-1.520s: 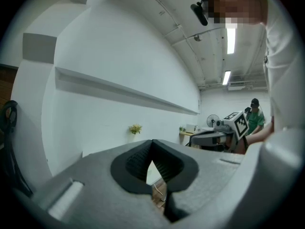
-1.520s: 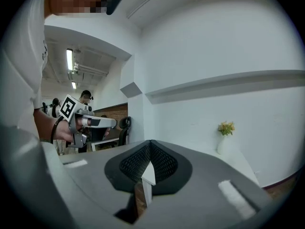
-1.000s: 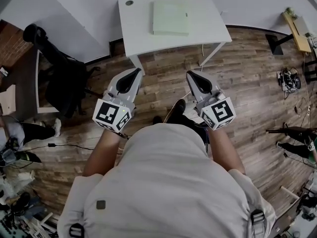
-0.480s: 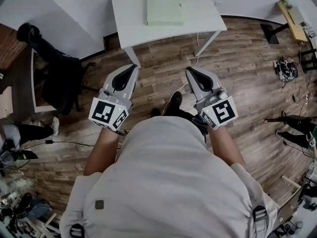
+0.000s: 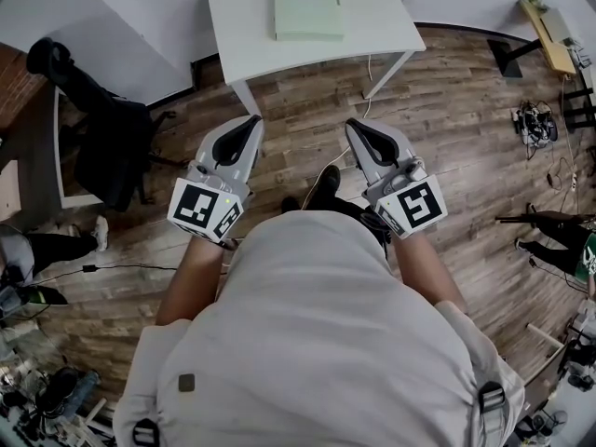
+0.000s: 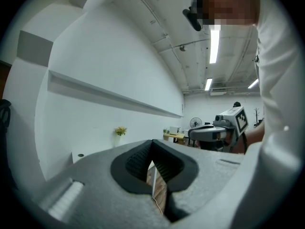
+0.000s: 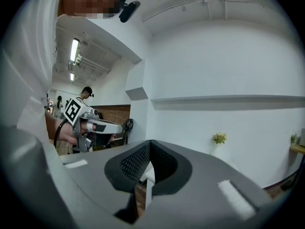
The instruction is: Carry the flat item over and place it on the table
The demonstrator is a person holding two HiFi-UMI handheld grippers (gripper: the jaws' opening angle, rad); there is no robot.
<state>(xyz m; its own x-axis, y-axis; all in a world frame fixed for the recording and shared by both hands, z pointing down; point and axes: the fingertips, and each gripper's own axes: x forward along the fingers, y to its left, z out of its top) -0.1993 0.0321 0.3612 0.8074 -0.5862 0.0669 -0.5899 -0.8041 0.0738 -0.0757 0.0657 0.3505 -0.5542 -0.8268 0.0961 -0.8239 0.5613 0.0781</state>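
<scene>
On table point(image 5: 247, 28): flat item point(image 5: 309, 9), well beyond jaws.

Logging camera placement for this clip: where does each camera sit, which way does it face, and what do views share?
Head view: on the person's head, facing steeply down at the white table and green flat item; shows torso, forearms, left gripper, right gripper.
Left gripper view: on the left gripper, facing level along its shut jaws toward the wall; shows shirt, right gripper.
Right gripper view: on the right gripper, same direction, jaws shut; shows shirt, left gripper.
Shared: both gripper views show the small plant.
</scene>
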